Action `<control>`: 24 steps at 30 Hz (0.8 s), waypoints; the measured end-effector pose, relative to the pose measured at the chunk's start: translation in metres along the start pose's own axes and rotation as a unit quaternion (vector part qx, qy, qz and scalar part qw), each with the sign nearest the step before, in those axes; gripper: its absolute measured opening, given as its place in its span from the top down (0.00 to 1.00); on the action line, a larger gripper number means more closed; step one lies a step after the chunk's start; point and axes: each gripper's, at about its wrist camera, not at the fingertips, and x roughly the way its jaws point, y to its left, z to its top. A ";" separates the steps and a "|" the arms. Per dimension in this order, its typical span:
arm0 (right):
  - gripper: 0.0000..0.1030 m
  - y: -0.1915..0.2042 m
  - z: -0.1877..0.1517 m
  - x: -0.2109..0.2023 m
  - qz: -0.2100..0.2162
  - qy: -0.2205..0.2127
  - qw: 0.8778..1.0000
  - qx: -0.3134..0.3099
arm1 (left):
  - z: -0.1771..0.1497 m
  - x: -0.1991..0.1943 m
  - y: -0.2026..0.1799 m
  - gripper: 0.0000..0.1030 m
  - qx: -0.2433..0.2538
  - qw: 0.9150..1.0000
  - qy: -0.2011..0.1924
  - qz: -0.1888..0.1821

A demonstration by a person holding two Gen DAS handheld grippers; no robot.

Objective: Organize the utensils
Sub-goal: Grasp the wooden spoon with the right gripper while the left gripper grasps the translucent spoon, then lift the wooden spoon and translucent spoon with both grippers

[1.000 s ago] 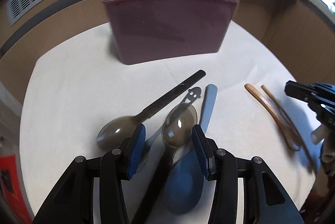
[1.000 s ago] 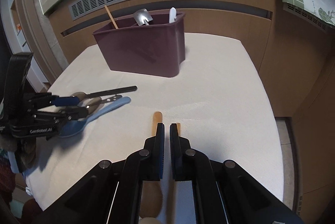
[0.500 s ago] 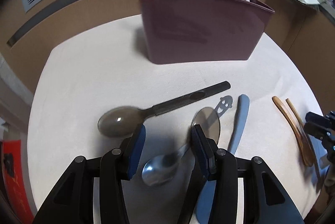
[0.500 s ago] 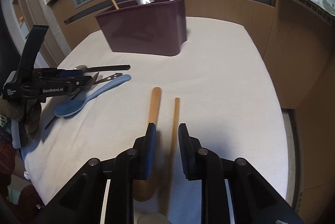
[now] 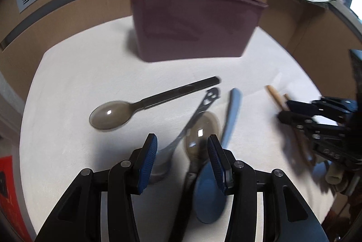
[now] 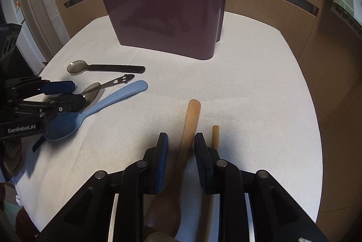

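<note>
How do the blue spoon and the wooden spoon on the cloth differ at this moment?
The blue spoon is pale blue with a curved handle; the wooden spoon is tan with a straighter one. The blue spoon lies in a cluster of spoons by the left gripper; the wooden spoon has only a thin stick beside it. The open right gripper straddles the wooden spoon. Both lie flat, handles pointing away.

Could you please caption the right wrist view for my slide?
Open right tongs straddle a wooden spoon before a maroon utensil caddy.
</note>
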 end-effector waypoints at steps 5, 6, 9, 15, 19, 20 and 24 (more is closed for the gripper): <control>0.88 0.000 0.003 0.001 0.004 -0.006 1.000 0.001 | 0.004 0.000 -0.011 0.54 0.027 1.000 0.004 -0.002; 0.89 -0.002 0.004 -0.001 0.009 -0.009 1.000 0.008 | 0.006 0.003 -0.012 0.54 0.031 0.999 0.008 0.009; 0.90 -0.006 0.004 -0.009 0.018 -0.020 0.999 0.021 | 0.010 0.013 -0.013 0.54 0.030 0.999 0.014 0.019; 0.90 -0.009 -0.001 -0.017 0.014 -0.026 0.999 0.024 | 0.013 0.022 -0.021 0.54 0.035 0.999 0.018 0.009; 0.90 -0.007 -0.002 -0.018 0.015 -0.029 0.999 0.022 | 0.012 0.023 -0.024 0.54 0.038 0.999 0.019 0.008; 0.90 -0.007 -0.002 -0.018 0.016 -0.029 0.999 0.022 | 0.013 0.025 -0.024 0.54 0.037 0.999 0.019 0.012; 0.90 -0.005 -0.002 -0.017 0.019 -0.028 0.999 0.020 | 0.014 0.030 -0.018 0.54 0.027 0.999 0.022 0.025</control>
